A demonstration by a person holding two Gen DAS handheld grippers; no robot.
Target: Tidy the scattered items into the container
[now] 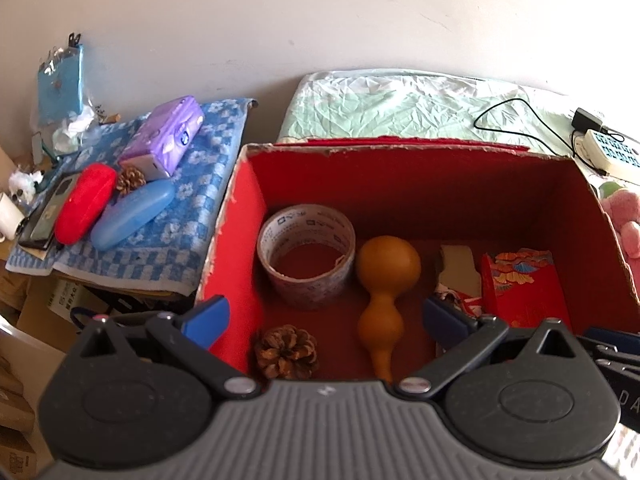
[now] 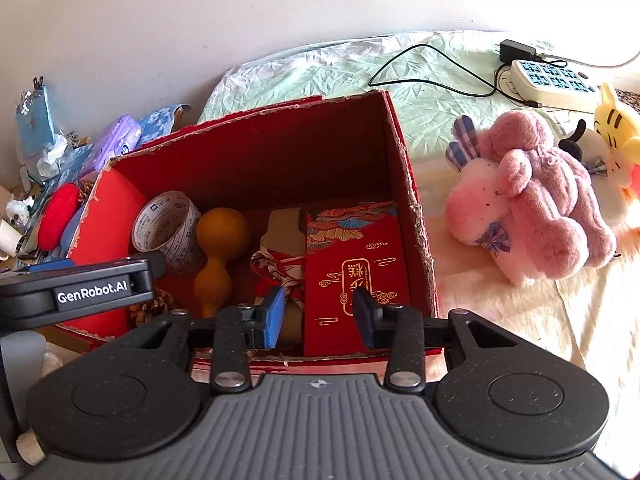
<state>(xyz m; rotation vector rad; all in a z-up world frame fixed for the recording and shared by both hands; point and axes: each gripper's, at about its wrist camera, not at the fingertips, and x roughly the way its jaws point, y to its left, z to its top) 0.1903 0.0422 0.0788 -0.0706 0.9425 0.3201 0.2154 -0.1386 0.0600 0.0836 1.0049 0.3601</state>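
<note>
Both tools hang empty over my red box (image 1: 240, 208): left tool (image 1: 324, 316) spread wide above the gourd (image 1: 386, 280), right tool (image 2: 318, 316) parted more narrowly above the red packet (image 2: 356, 272). Tape (image 1: 306, 260) and one pinecone (image 1: 286, 352) already lie inside. On the blue cloth (image 1: 200, 200) left of the box wait a red case (image 1: 84, 204), blue case (image 1: 132, 214), tissue pack (image 1: 168, 138) and another pinecone (image 1: 130, 180).

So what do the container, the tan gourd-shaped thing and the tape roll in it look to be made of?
Container: corrugated cardboard, red-faced; torn rim shows pale board.
Gourd-shaped thing: smooth matte tan, probably a dried gourd or wood; unclear.
Tape roll: glossy printed plastic packing tape.
</note>
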